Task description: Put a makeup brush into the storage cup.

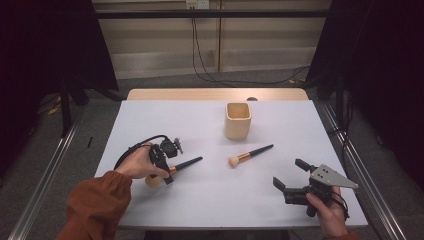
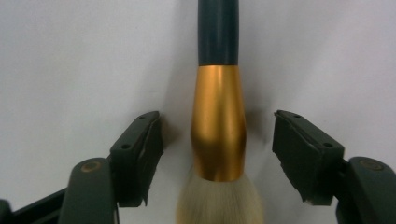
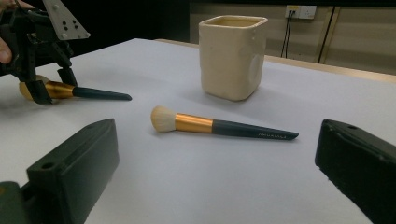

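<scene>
A makeup brush (image 1: 187, 163) with a dark handle, gold ferrule and pale bristles lies on the white table at the left. My left gripper (image 1: 166, 175) points down over it; in the left gripper view its jaws straddle the gold ferrule (image 2: 218, 121), with a gap on each side, so it is open (image 2: 217, 135). A second, similar brush (image 1: 252, 152) lies near the table's middle, bristles toward the left. My right gripper (image 1: 287, 172) rests at the front right, open and with nothing between its jaws (image 3: 215, 154), facing that brush (image 3: 219, 126).
A cream square cup (image 1: 237, 120) stands upright behind the middle brush, also seen in the right gripper view as the cup (image 3: 232, 56). The white tabletop (image 1: 210, 200) ends in a wooden strip at the back. Cables hang on the far wall.
</scene>
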Motion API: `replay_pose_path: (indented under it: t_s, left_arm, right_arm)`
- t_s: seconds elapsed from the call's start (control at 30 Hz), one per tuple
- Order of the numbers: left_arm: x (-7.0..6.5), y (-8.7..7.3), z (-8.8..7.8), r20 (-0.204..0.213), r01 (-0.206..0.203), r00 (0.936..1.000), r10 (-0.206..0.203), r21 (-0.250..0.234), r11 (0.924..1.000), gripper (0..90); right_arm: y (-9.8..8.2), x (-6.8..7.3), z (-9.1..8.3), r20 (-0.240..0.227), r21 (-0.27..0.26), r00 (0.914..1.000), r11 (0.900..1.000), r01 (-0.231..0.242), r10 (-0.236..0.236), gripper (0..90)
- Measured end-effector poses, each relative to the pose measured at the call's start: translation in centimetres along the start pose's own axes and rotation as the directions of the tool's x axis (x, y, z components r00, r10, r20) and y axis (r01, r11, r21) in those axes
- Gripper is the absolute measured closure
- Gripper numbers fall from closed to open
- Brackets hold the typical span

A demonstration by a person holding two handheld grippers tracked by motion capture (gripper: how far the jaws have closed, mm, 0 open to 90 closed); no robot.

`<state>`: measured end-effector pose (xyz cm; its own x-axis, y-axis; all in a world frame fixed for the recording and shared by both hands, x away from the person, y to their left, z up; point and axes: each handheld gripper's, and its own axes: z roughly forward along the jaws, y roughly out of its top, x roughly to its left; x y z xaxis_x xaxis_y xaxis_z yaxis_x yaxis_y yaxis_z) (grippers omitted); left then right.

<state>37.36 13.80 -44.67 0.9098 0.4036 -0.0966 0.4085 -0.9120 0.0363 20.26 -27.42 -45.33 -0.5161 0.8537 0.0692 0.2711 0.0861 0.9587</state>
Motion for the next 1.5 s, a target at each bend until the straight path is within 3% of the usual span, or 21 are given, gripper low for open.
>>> replay_pose_path:
  t_s: [0.07, 0.13, 0.37, 0.53, 0.67, 0.8, 0.9, 0.93, 1.0, 1.2, 1.5]
  left_arm:
    - [0.1, 0.0, -0.1, -0.031, -0.001, 0.9995, 0.002, 0.009, 1.0, 44.3]
    - [0.5, 0.0, -0.2, -0.028, 0.002, 0.9996, -0.002, 0.002, 1.0, 50.7]
    - [0.2, 0.1, -0.1, -0.033, -0.005, 0.9994, 0.006, 0.005, 1.0, 53.1]
    - [-0.1, 0.3, -0.2, -0.035, -0.054, 0.9979, 0.055, 0.026, 0.9982, 57.3]
    - [-0.2, 0.3, -0.1, -0.029, -0.045, 0.9986, 0.045, 0.013, 0.9989, 65.3]
    - [0.0, 0.2, -0.2, -0.013, -0.045, 0.9989, 0.045, 0.012, 0.9989, 66.4]
    - [-0.1, 0.1, -0.2, -0.02, -0.058, 0.9981, 0.058, 0.006, 0.9983, 66.5]
    - [-0.2, 0.1, -0.2, -0.039, -0.062, 0.9973, 0.062, 0.001, 0.998, 66.5]
    - [-0.1, 0.0, -0.3, -0.02, -0.058, 0.9981, 0.058, 0.0, 0.9983, 66.5]
    - [-0.1, -0.5, -0.4, -0.031, -0.035, 0.999, 0.034, -0.036, 0.9987, 66.7]
    - [0.3, -1.5, -0.5, 0.024, 0.025, 0.9995, -0.022, -0.117, 0.9928, 66.7]
  right_arm:
    - [0.0, 0.1, 0.0, -0.002, 0.0, 1.0, 1.0, -0.004, 0.004, 0.0]
    - [0.0, 0.1, 0.0, -0.002, -0.001, 1.0, 1.0, -0.003, 0.003, 0.0]
    - [0.0, 0.0, 0.1, -0.005, 0.005, 1.0, 1.0, 0.004, -0.004, 0.0]
    - [0.0, 0.1, 0.1, -0.006, 0.006, 1.0, 1.0, 0.006, -0.006, 0.0]
    - [-0.1, 0.0, 0.1, -0.008, 0.011, 1.0, 1.0, -0.002, 0.002, 0.0]
    - [-0.1, 0.1, 0.1, -0.006, 0.008, 1.0, 1.0, -0.005, 0.005, 0.0]
    - [-0.1, 0.0, 0.1, -0.006, 0.009, 1.0, 1.0, -0.007, 0.007, 0.0]
    - [-0.1, 0.0, 0.1, -0.006, 0.009, 1.0, 1.0, -0.006, 0.006, 0.0]
    - [-0.1, 0.0, 0.1, -0.006, 0.008, 1.0, 1.0, -0.005, 0.005, 0.0]
    - [-0.1, 0.0, 0.1, -0.005, 0.013, 1.0, 1.0, -0.002, 0.002, 0.0]
    - [-0.1, 0.0, 0.1, -0.003, 0.009, 1.0, 1.0, 0.001, -0.001, 0.0]
